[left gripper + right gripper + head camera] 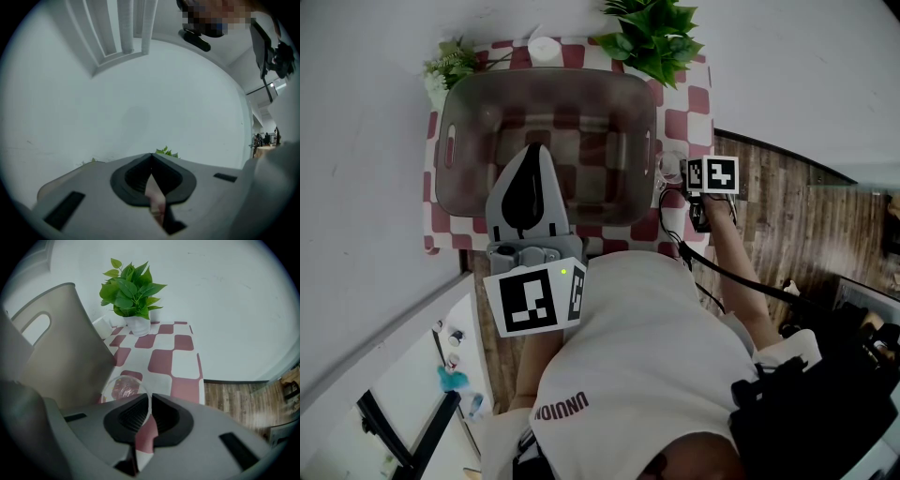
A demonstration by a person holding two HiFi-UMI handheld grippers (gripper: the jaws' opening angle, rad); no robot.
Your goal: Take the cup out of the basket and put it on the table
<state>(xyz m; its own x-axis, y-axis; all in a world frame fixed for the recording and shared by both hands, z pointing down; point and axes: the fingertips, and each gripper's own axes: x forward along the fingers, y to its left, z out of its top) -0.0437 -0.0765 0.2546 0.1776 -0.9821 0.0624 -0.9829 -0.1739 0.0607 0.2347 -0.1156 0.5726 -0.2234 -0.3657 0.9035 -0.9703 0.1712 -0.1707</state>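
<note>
A clear plastic cup stands on the red-and-white checked table, just right of the translucent grey basket. My right gripper points steeply down and is shut on the cup's rim, with the thin wall pinched between the dark pads. In the head view the cup sits by the basket's right wall, under the right gripper. My left gripper hovers over the basket, shut and holding nothing; in its own view its jaws meet at the tip against a white wall.
A green potted plant stands at the table's far corner, with a small white pot beside it. White flowers sit at the far left. The table's right edge drops to a wooden floor.
</note>
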